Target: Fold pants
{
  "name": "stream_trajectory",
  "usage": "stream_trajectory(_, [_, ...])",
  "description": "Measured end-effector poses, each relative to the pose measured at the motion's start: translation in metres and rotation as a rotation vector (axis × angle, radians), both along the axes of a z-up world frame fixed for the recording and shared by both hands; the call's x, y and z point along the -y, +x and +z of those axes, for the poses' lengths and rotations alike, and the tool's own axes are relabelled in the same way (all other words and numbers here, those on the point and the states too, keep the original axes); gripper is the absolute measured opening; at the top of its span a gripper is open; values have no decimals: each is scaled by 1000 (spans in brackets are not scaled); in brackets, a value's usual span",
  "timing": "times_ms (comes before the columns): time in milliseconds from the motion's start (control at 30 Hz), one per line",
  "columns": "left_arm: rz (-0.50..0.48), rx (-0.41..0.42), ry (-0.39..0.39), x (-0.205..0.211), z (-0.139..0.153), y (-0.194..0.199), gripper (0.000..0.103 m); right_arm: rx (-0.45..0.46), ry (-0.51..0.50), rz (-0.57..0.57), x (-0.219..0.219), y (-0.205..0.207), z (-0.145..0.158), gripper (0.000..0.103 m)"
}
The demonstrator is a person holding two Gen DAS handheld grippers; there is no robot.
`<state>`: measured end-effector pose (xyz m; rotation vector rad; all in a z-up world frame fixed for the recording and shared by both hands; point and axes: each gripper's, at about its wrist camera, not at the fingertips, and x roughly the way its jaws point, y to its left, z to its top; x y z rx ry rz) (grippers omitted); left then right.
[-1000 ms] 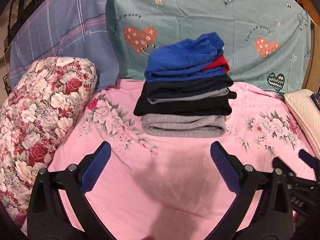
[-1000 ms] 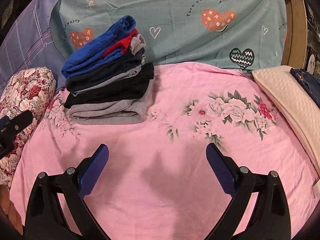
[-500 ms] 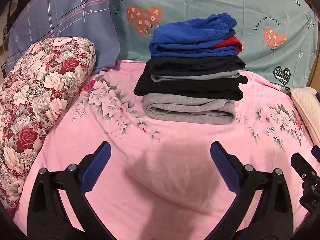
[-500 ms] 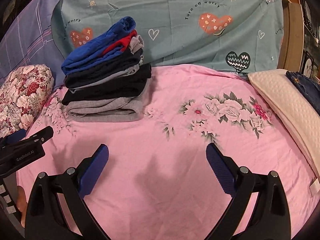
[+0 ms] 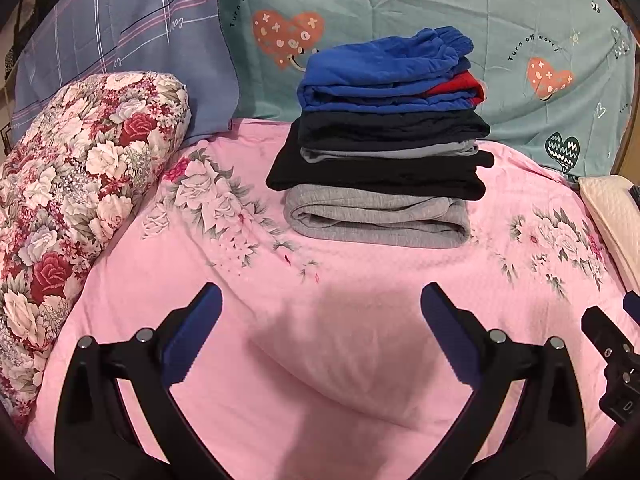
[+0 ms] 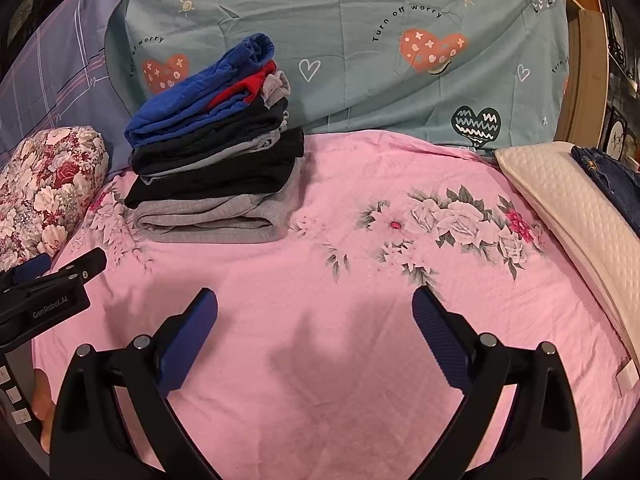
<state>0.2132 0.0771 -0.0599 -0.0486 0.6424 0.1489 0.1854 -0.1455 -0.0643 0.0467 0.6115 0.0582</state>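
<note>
Ahead, folded pants stack (image 5: 380,152) (image 6: 216,160) well beyond both grippers' wide-spread, empty fingers (image 5: 192,332) (image 6: 440,336).

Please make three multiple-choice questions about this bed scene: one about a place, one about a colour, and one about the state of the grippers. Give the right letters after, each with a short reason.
1. Where is the stack of folded clothes?
A. on the pink floral sheet, in front of the teal pillowcase
B. on the cream pad
C. on top of the floral bolster

2. What colour is the lowest garment in the stack?
A. blue
B. grey
C. red

3. How are the two grippers?
A. both shut on cloth
B. left open, right shut
C. both open and holding nothing

Answers:
1 A: the stack rests on the sheet with the teal pillowcase behind it; the floral bolster lies to its left and the cream pad far to its right.
2 B: grey lies under the black layers, and blue is on top.
3 C: the left gripper and right gripper each have their fingers wide apart over bare sheet.
</note>
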Motion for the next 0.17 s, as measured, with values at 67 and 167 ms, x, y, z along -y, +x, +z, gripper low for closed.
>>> stream_trajectory(67, [5, -11, -15, -2, -2, 2, 101, 0, -1, 2, 0, 0, 0, 98])
stream_trajectory(167, [18, -19, -36, -6, -3, 2, 101, 0, 0, 1, 0, 0, 0, 98])
